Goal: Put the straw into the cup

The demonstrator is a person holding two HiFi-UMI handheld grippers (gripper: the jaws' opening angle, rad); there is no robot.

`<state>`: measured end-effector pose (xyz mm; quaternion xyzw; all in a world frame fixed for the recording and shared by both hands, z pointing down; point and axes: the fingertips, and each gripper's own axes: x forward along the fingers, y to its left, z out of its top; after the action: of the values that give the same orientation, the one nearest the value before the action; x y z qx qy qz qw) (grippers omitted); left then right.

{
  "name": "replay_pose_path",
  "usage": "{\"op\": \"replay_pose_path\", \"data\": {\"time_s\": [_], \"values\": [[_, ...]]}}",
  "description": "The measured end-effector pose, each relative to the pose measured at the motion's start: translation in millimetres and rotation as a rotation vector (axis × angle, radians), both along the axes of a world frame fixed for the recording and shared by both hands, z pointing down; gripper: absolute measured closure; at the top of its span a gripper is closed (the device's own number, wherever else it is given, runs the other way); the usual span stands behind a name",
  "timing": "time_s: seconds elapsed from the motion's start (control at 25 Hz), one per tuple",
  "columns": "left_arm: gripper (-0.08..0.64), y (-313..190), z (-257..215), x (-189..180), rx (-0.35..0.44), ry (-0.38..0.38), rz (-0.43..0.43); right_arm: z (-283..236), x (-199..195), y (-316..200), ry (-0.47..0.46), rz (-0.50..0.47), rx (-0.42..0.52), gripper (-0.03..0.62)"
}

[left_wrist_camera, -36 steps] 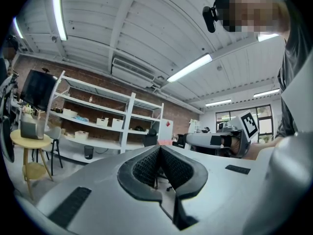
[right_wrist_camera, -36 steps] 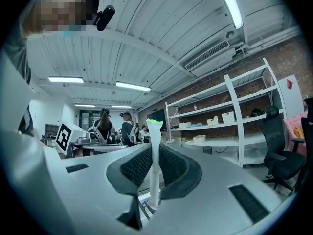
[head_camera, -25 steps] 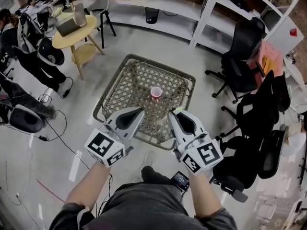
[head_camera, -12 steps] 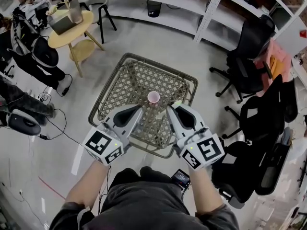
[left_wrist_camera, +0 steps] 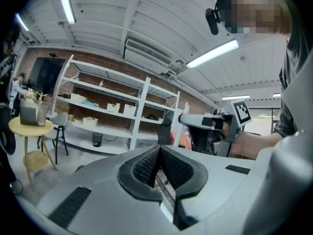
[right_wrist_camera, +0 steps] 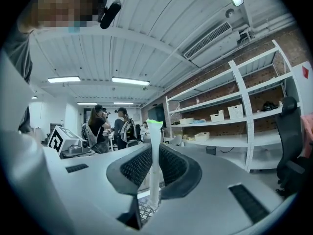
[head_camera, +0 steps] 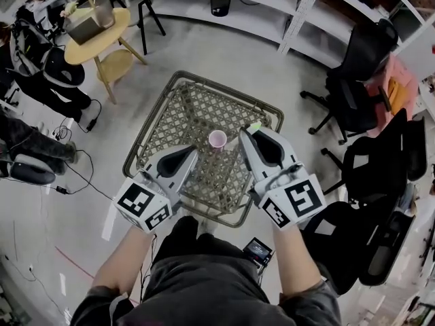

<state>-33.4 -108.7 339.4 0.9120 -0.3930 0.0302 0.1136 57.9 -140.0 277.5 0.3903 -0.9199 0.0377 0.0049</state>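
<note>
Above the brown lattice-woven worktop with a metal frame [head_camera: 178,117], we are holding both tools side by side. Our right tool [head_camera: 249,134] is clamping a thin white straw with a green tip [right_wrist_camera: 154,160], the tip poking out past the jaws, just right of the small round pink cup [head_camera: 217,138] sitting open on the worktop. Our left tool [head_camera: 193,153] is hanging near the cup's left, its jaws pressed together on nothing.

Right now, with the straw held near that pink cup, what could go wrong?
The straw is thin and pinched only in the right gripper; it may slip while being tilted. The cup stands unheld, the left gripper shut and empty apart from it, so a nudge might tip it.
</note>
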Motion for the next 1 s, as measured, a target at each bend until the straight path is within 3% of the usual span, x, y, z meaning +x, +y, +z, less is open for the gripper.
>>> {"op": "replay_pose_path", "data": {"time_s": [0.4, 1.0], "values": [[0.551, -40, 22, -15, -0.036, -0.001, 0.025, 46, -17, -60, 0.017, 0.019, -0.088, 0.546], [0.551, -89, 88, -41, -0.185, -0.001, 0.058, 214, -34, -141, 0.074, 0.097, -0.37, 0.546]]}}
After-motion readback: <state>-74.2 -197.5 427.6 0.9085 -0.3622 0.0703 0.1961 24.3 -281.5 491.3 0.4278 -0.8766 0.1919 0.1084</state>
